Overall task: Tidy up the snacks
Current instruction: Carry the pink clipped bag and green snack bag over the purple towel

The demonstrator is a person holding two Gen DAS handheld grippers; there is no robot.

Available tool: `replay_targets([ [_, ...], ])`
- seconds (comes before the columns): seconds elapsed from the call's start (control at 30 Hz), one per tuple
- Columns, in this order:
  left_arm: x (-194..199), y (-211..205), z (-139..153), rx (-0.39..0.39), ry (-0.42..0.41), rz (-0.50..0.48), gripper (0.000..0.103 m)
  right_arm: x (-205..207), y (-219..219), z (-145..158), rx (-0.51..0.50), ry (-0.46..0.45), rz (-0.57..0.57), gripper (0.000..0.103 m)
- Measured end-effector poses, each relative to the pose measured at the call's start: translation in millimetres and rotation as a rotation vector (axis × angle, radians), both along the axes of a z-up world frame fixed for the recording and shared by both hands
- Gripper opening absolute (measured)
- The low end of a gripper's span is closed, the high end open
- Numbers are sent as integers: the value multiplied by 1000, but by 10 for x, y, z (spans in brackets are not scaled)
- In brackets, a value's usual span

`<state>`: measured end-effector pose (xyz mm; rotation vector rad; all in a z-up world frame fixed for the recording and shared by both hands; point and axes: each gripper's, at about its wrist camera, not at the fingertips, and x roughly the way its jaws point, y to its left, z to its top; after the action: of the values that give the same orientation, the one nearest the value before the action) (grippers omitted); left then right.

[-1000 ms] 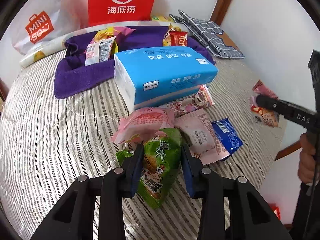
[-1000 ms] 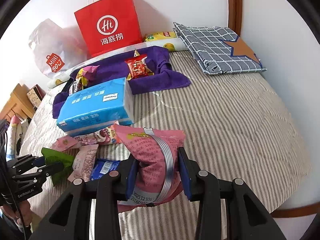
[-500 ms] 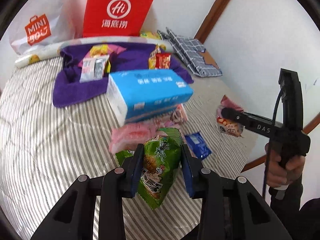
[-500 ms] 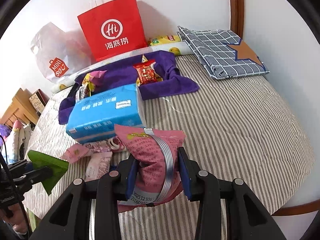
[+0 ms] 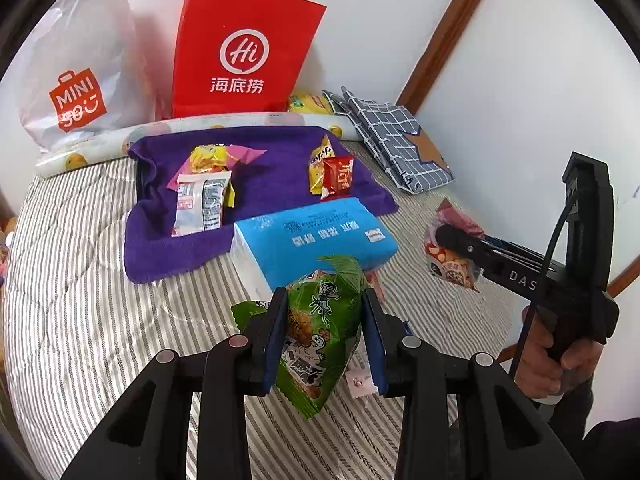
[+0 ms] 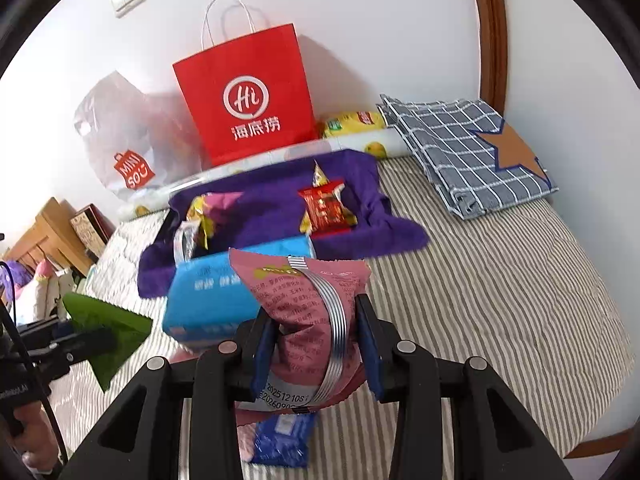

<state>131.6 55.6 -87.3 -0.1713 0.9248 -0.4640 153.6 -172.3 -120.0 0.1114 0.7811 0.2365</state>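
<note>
While both tools grip packets, striped bedding rightward lies bare.

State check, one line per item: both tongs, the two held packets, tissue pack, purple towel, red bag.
left tongs: shut on green snack packet
green snack packet: held off the bed
right tongs: shut on pink snack packet
pink snack packet: held off the bed
blue tissue pack: sealed, lying on bed
purple towel: spread, snacks on it
red paper bag: upright against wall
</note>
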Motion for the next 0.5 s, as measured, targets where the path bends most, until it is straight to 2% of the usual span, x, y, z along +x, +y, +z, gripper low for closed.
replay_targets([
  [0.5,127,104,188,-18,-36,-3,36,72,181,195,-16,-64,-8,36],
])
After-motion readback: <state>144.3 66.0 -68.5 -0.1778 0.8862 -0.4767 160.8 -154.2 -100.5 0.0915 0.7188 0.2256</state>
